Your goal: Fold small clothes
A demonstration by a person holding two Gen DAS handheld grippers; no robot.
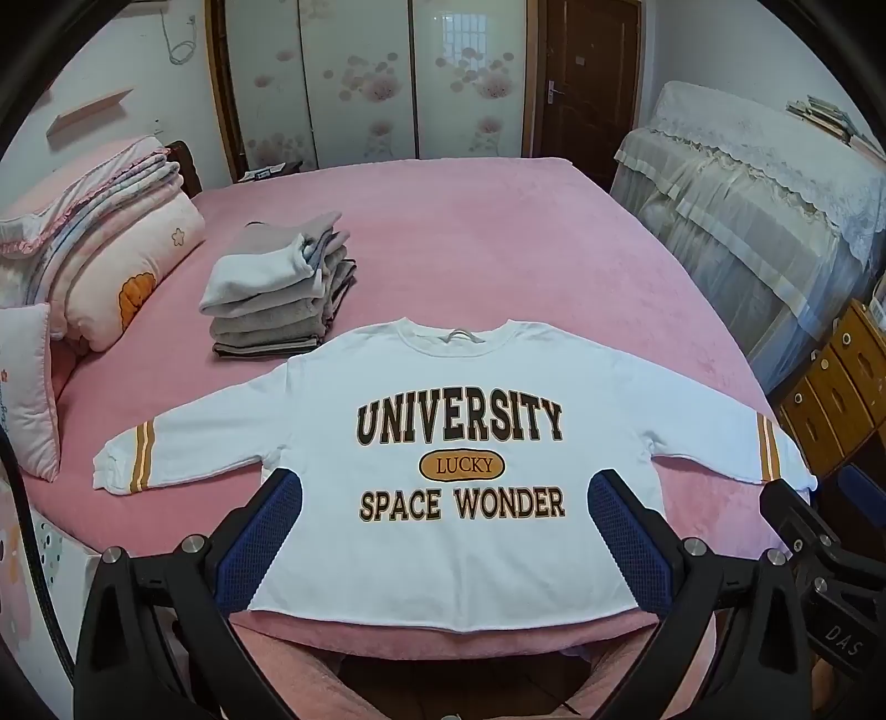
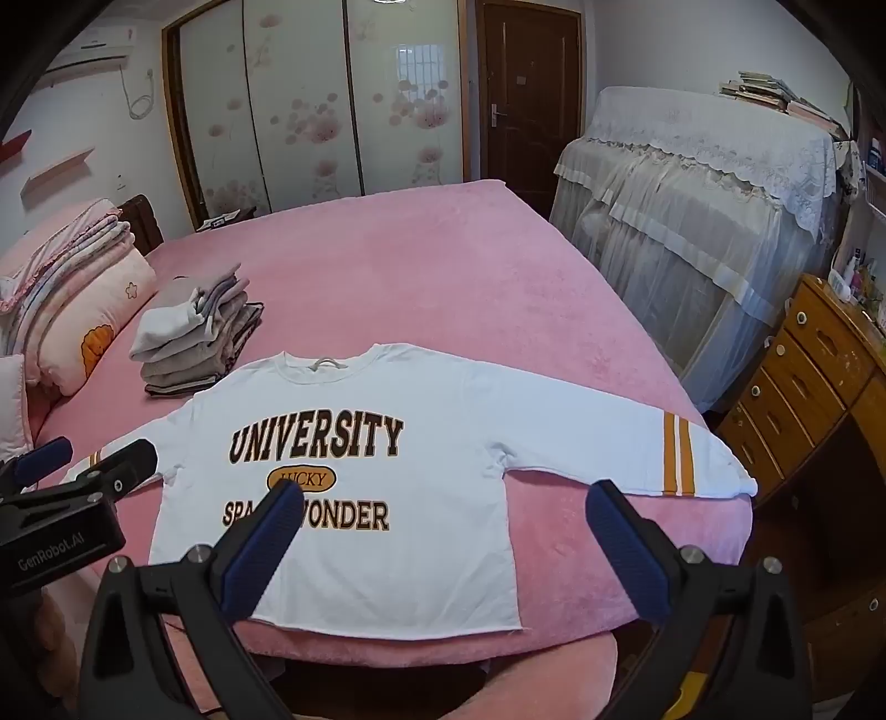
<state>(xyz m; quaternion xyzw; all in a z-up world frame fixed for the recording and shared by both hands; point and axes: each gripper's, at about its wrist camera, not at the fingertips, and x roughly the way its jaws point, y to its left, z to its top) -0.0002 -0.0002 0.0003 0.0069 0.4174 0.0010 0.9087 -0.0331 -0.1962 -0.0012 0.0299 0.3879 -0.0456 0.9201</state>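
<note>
Right gripper's (image 2: 443, 509) finger (image 2: 260, 545) covers the middle of the sweatshirt (image 2: 354, 565) print, hiding letters in "SPACE WONDER". Left cuff (image 2: 91, 459) tucked behind the left gripper (image 2: 83, 459). Stack's (image 1: 277, 299) lower garments show edges only.

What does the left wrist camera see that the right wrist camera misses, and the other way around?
Only the left wrist view shows the sweatshirt's left cuff uncovered and the full SPACE WONDER print. Only the right wrist view shows the air conditioner and the bottles on the dresser. Both show the white sweatshirt spread flat on the pink bed, the stack of folded clothes beyond it, and each open claw, left and right, holding nothing.
</note>
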